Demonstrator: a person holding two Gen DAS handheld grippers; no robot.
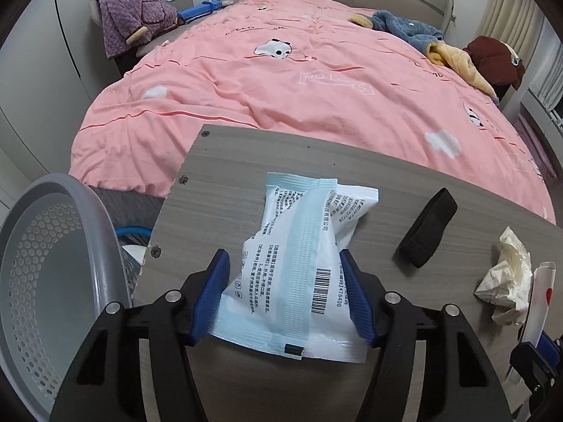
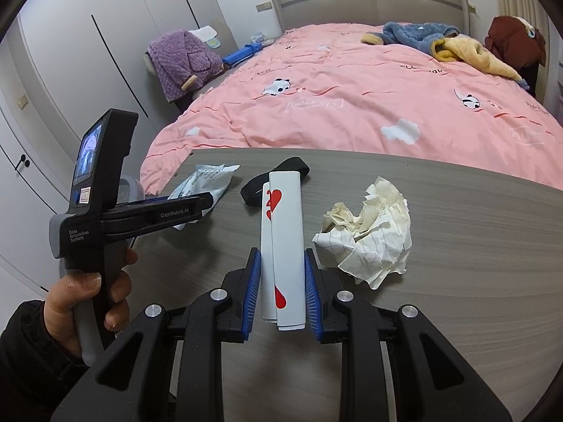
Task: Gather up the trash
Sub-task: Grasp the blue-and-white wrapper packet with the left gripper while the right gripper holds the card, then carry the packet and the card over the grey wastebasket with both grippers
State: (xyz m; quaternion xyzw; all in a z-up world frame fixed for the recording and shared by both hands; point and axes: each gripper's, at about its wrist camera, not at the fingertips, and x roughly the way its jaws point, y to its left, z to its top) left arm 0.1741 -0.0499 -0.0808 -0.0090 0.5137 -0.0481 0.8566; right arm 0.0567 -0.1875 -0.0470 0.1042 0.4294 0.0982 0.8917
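Now, left gripper (image 1: 285, 292) jaws pinched the plastic packet (image 1: 302, 263) over the desk (image 1: 225, 176); right gripper (image 2: 282, 288) jaws clamped folded cards (image 2: 283, 232). Crumpled paper (image 2: 366, 235) & black strap (image 1: 427, 223) lay on the desk nearby. Best approach, imo: swing the packet left over the grey basket (image 1: 45, 263) w/o loosening early, then spread jaws.

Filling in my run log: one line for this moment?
left gripper: shut on wrapper | right gripper: shut on folded card | crumpled paper, black band on table | bin left
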